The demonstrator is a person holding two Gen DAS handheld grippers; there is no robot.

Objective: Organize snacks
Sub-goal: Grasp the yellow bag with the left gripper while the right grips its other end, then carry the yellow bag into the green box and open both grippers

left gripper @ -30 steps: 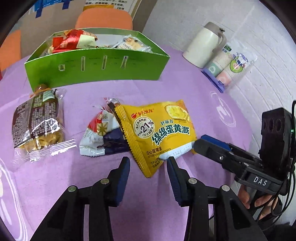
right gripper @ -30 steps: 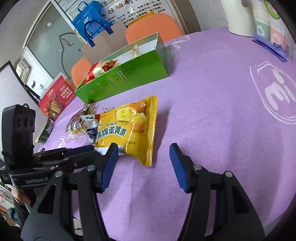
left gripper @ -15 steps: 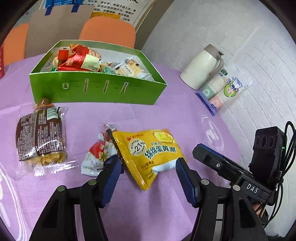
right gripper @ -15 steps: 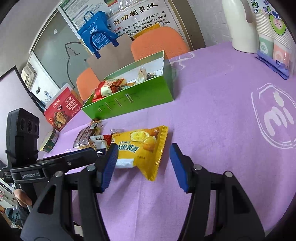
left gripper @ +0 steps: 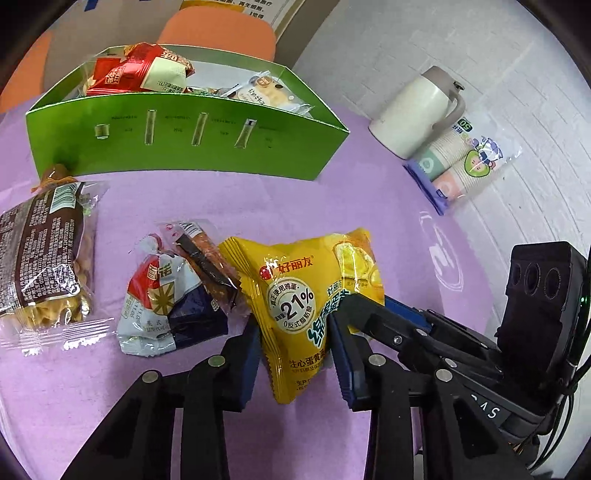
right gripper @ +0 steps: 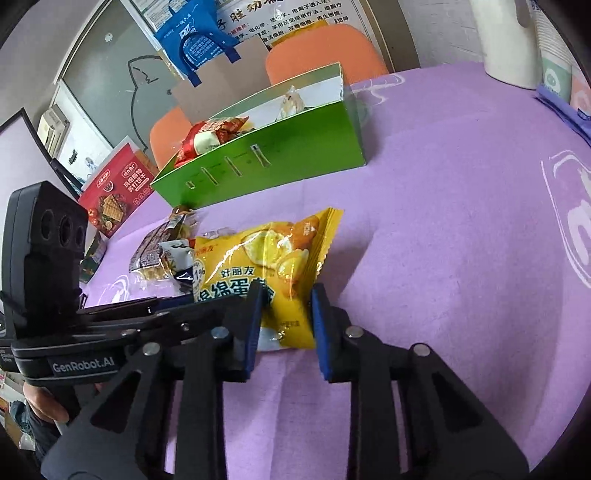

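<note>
A yellow egg-yolk pie pack (left gripper: pixel 295 280) sits bunched up on the purple table (left gripper: pixel 258 199). My left gripper (left gripper: pixel 293 343) is shut on its near end. My right gripper (right gripper: pixel 286 314) is shut on the same pack (right gripper: pixel 266 258) from the other side, and one of its fingers (left gripper: pixel 354 310) presses the pack's right edge. Beyond stands a green box (left gripper: pixel 184 147) with several wrapped snacks in it. Left of the pack lie a white-and-blue snack (left gripper: pixel 166 306), a dark strip snack (left gripper: pixel 207 262) and a brown nut bag (left gripper: pixel 40 258).
A white thermos jug (left gripper: pixel 417 110) and a sleeve of paper cups (left gripper: pixel 461 166) stand at the far right by the wall. A red cracker box (right gripper: pixel 118 188) leans at the table's left edge. Orange chairs (left gripper: pixel 221 33) stand behind the green box (right gripper: pixel 277 166).
Both grippers moved in and down on the yellow pack and narrowed from open to shut on it. The pack went from lying flat to bunched up between them.
</note>
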